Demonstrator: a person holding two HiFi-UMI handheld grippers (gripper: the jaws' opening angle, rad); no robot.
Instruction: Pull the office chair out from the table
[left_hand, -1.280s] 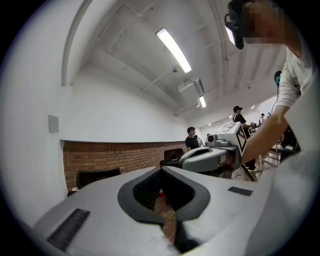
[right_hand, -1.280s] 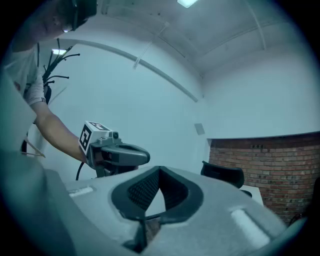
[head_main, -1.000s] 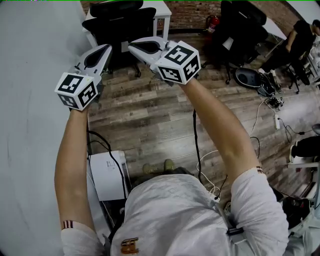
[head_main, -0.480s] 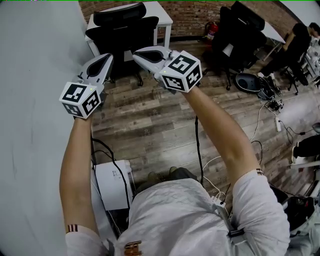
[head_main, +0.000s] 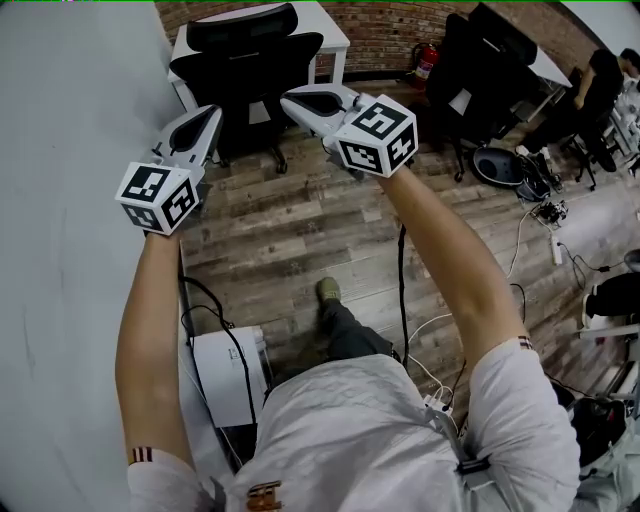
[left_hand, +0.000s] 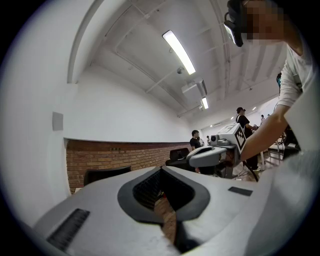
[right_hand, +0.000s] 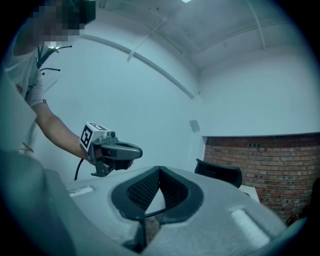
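Well short of the office chair (head_main: 245, 70), left gripper (head_main: 208, 115) and right gripper (head_main: 295, 98) have jaws together, empty.
Approach step, I judge; next calls for reaching the chair and parting the jaws.

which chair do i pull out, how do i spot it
Find the brick wall at the far end of the wood floor, then the white table before it. The black office chair with a headrest is tucked against that table; the other black chairs stand further right, beyond the red fire extinguisher.
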